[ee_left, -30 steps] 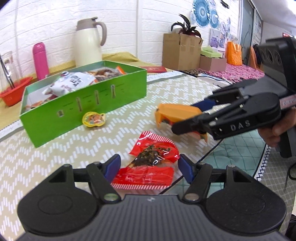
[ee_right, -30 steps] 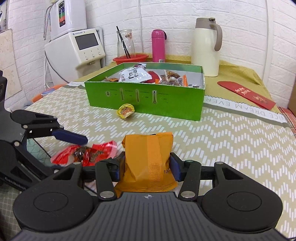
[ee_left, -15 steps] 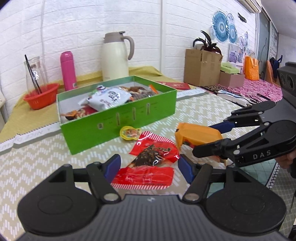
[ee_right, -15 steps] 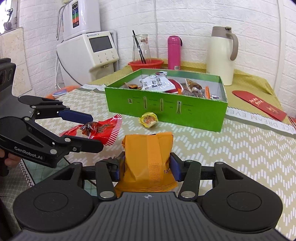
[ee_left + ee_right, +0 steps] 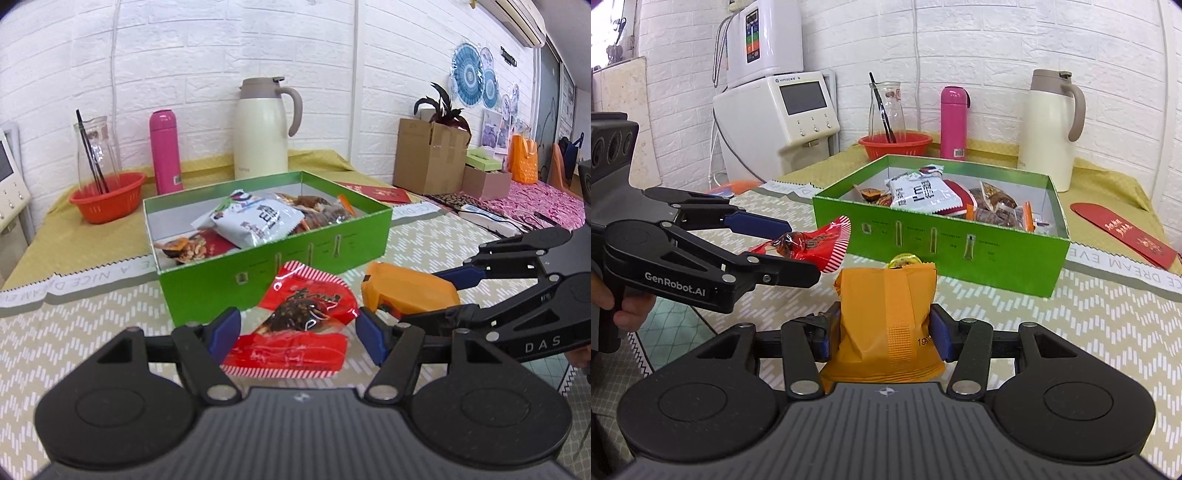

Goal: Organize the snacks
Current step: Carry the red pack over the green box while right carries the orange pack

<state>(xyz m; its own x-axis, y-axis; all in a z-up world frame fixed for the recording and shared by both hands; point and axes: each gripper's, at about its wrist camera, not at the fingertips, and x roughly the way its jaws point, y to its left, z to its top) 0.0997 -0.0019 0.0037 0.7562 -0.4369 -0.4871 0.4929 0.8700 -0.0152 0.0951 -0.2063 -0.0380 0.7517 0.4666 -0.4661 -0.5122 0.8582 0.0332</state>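
My left gripper (image 5: pixel 297 334) is shut on a red snack packet (image 5: pixel 295 325) and holds it off the table, in front of the green box (image 5: pixel 280 258). The packet also shows in the right wrist view (image 5: pixel 812 247), between the left gripper's fingers (image 5: pixel 753 223). My right gripper (image 5: pixel 884 332) is shut on an orange snack packet (image 5: pixel 886 325), held upright; it shows in the left wrist view too (image 5: pixel 406 291). The green box (image 5: pixel 960 243) holds several snacks, among them a white packet (image 5: pixel 255 218). A small yellow round snack (image 5: pixel 903 260) lies by the box's front wall, partly hidden behind the orange packet.
Behind the box stand a cream thermos jug (image 5: pixel 264 129), a pink bottle (image 5: pixel 166 151), a glass carafe in a red bowl (image 5: pixel 107 195) and a red envelope (image 5: pixel 1123 229). A white water dispenser (image 5: pixel 775 110) is at the far left, cardboard boxes (image 5: pixel 430 155) at the right.
Both grippers have risen and moved toward the green box, each still holding its packet. The red packet has been lifted off the table.
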